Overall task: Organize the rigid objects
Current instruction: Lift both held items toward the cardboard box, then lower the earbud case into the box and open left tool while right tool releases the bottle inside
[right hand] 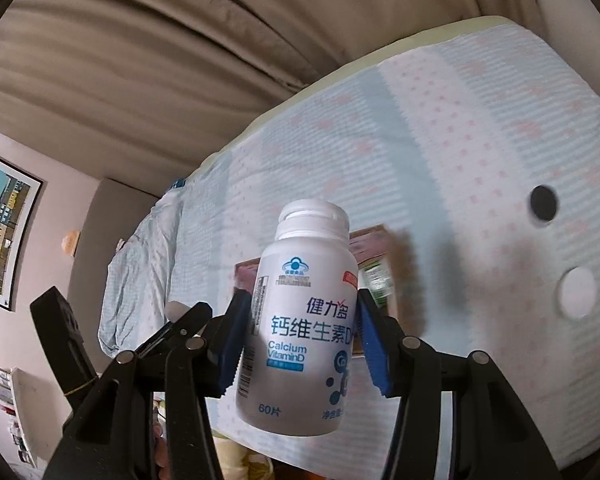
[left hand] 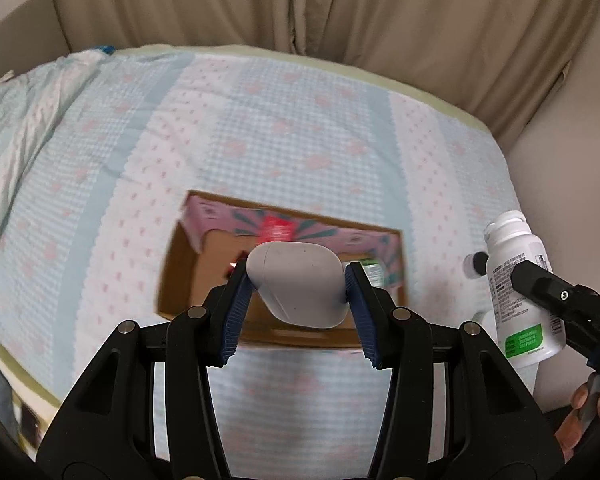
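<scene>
My left gripper (left hand: 296, 280) is shut on a white earbud case (left hand: 300, 284) and holds it above an open cardboard box (left hand: 184, 272) with a pink printed flap, lying on the bed. My right gripper (right hand: 304, 320) is shut on a white calcium vitamin D bottle (right hand: 300, 320), held upright in the air. The bottle (left hand: 520, 280) and the right gripper's fingers (left hand: 540, 284) also show at the right of the left wrist view. The box (right hand: 372, 248) lies behind the bottle in the right wrist view, with a green-labelled item (right hand: 376, 280) in it.
The bed has a light blue and pink patterned cover (left hand: 260, 120). A black round object (right hand: 544, 203) and a white round object (right hand: 578, 293) lie on the cover to the right. Beige curtains (left hand: 300, 4) hang behind the bed. A framed picture (right hand: 4, 232) hangs on the wall.
</scene>
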`<action>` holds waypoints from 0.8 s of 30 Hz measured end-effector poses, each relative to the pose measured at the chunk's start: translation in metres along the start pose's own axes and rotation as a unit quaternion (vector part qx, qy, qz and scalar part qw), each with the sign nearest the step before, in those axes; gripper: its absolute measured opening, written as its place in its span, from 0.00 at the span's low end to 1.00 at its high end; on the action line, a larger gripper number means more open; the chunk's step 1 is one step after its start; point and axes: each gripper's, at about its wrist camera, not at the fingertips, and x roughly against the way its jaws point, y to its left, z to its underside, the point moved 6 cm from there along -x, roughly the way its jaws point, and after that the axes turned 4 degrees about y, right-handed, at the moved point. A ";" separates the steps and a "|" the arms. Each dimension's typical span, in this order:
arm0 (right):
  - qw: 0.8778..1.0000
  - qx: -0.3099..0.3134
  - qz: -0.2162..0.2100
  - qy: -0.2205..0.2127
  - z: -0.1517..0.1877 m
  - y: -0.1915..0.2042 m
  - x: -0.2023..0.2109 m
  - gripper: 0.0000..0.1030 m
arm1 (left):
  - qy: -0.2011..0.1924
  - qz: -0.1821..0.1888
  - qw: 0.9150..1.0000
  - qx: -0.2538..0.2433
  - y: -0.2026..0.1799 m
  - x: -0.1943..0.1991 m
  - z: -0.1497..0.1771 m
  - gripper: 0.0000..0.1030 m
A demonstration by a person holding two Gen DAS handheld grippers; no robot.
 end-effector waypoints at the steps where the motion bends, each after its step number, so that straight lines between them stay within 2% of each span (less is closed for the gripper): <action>1: 1.000 -0.004 0.001 0.001 0.002 0.007 -0.008 0.47 | 0.005 0.001 1.000 -0.005 0.015 -0.005 -0.002 0.43; 7: 0.999 -0.044 0.017 0.006 0.017 0.034 -0.068 0.47 | 0.046 0.003 0.998 -0.033 0.072 -0.044 -0.011 0.43; 10: 0.997 -0.068 0.023 0.013 0.019 0.036 -0.100 0.46 | 0.068 0.004 0.997 -0.048 0.086 -0.066 -0.012 0.43; 15: 0.995 -0.079 0.049 0.034 0.021 0.028 -0.140 0.46 | 0.097 0.008 0.993 -0.067 0.095 -0.105 -0.009 0.43; 24: 0.991 -0.099 0.068 0.062 0.023 -0.004 -0.211 0.46 | 0.141 0.013 0.986 -0.085 0.095 -0.174 0.002 0.43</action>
